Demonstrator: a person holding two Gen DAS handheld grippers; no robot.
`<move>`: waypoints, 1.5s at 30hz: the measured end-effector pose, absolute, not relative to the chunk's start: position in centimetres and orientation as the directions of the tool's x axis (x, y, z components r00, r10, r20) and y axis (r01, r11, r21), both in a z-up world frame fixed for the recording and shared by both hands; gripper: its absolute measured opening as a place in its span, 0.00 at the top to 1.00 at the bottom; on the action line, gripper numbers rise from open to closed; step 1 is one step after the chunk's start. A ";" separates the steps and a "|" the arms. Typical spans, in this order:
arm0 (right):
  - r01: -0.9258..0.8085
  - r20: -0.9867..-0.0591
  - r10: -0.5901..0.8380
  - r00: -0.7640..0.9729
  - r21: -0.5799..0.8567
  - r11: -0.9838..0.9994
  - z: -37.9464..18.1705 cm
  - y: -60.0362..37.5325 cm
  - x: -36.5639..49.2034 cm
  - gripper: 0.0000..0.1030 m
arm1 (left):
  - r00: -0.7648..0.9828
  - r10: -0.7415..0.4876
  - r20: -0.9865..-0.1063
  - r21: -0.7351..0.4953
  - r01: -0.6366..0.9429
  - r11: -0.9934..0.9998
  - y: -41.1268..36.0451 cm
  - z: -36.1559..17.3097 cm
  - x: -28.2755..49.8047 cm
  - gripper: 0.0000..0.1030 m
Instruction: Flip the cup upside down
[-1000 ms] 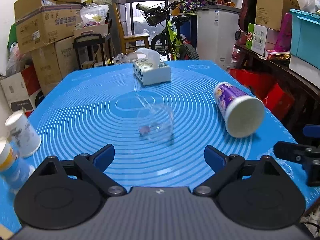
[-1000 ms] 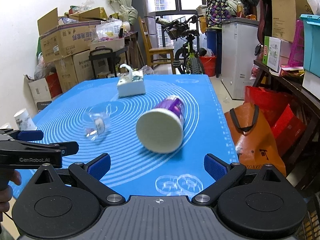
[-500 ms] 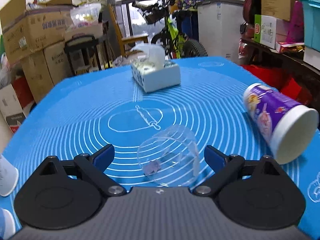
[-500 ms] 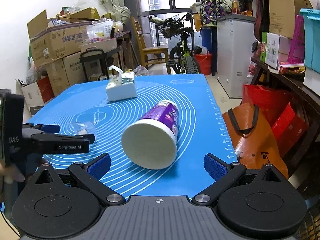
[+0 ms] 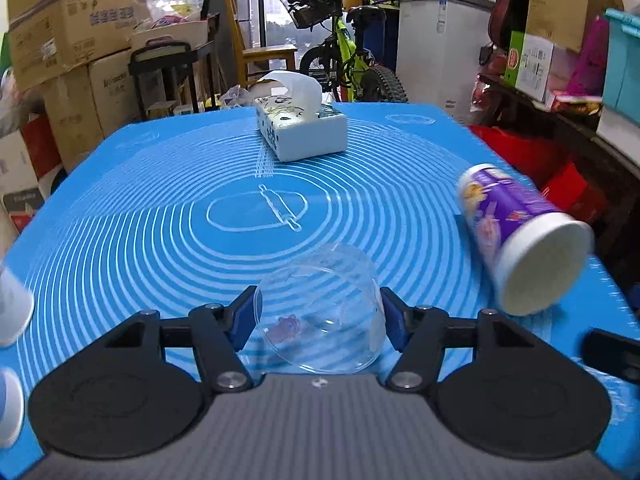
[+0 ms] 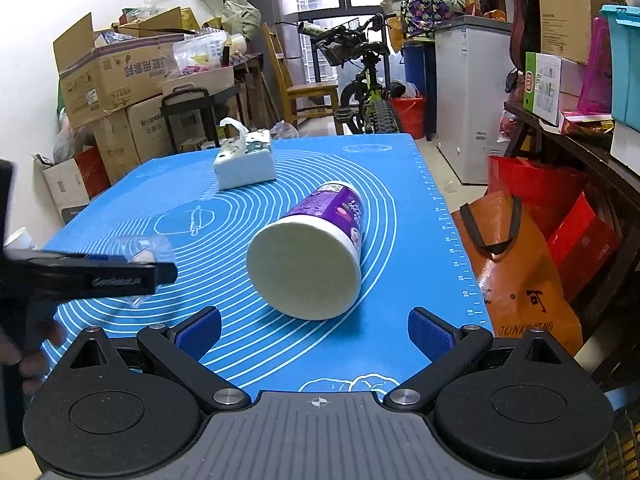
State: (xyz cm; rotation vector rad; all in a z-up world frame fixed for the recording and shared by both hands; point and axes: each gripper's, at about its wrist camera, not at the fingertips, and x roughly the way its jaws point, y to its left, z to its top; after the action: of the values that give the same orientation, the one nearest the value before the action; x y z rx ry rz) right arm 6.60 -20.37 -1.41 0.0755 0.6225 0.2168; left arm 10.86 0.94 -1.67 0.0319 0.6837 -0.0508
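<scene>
A clear plastic cup [image 5: 320, 312] lies on its side on the blue mat [image 5: 160, 208], its mouth toward the camera. My left gripper [image 5: 318, 316] is shut on the clear cup, blue pads against both sides. In the right wrist view the clear cup [image 6: 140, 250] shows behind the left gripper's finger [image 6: 100, 278]. A purple paper cup [image 5: 516, 236] lies on its side at the right. It also shows in the right wrist view [image 6: 316, 252], just ahead of my right gripper [image 6: 314, 330], which is open and empty.
A tissue box [image 5: 300, 128] stands at the far middle of the mat. Two white cups [image 5: 12, 312] sit at the left edge. Boxes, a bicycle [image 5: 348, 60] and a freezer stand beyond the table. Orange and red bags [image 6: 520, 272] lie to the right.
My left gripper moved forward and its jaws closed on the clear cup. My right gripper edged closer to the purple cup and stayed open.
</scene>
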 end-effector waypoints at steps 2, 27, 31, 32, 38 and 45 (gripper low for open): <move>-0.184 -0.569 0.228 0.790 0.135 0.974 -1.2 -20.3 6.3 0.04 | 0.770 -0.041 -0.637 -0.007 0.047 0.999 0.9 -1.3 9.6 0.38; -0.201 -0.602 0.228 0.765 0.112 0.973 -0.7 -19.6 4.0 0.04 | 0.769 -0.031 -0.639 -0.020 0.024 1.000 0.8 -2.6 5.3 0.13; -0.204 -0.608 0.228 0.761 0.109 0.973 -0.3 -19.2 4.0 0.04 | 0.777 -0.039 -0.629 -0.023 0.031 0.999 0.8 -2.0 5.0 0.12; -0.205 -0.609 0.231 0.759 0.113 0.972 -0.1 -19.1 4.0 0.04 | 0.782 -0.044 -0.622 -0.027 0.035 0.999 0.8 -1.7 4.7 0.11; -0.214 -0.628 0.264 0.732 0.157 0.964 1.8 -18.0 5.1 0.04 | 0.820 -0.040 -0.571 -0.057 0.009 0.998 2.2 0.9 3.7 0.05; -0.247 -0.708 0.349 0.614 0.247 0.937 2.8 -14.6 8.6 0.04 | 0.835 0.067 -0.547 0.016 -0.069 0.997 5.6 1.7 4.5 0.04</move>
State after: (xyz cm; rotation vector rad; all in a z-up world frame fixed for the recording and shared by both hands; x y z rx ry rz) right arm 8.55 -14.61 2.81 0.1293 0.8428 0.3447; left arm 4.49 5.59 1.74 -0.0043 0.5789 0.0719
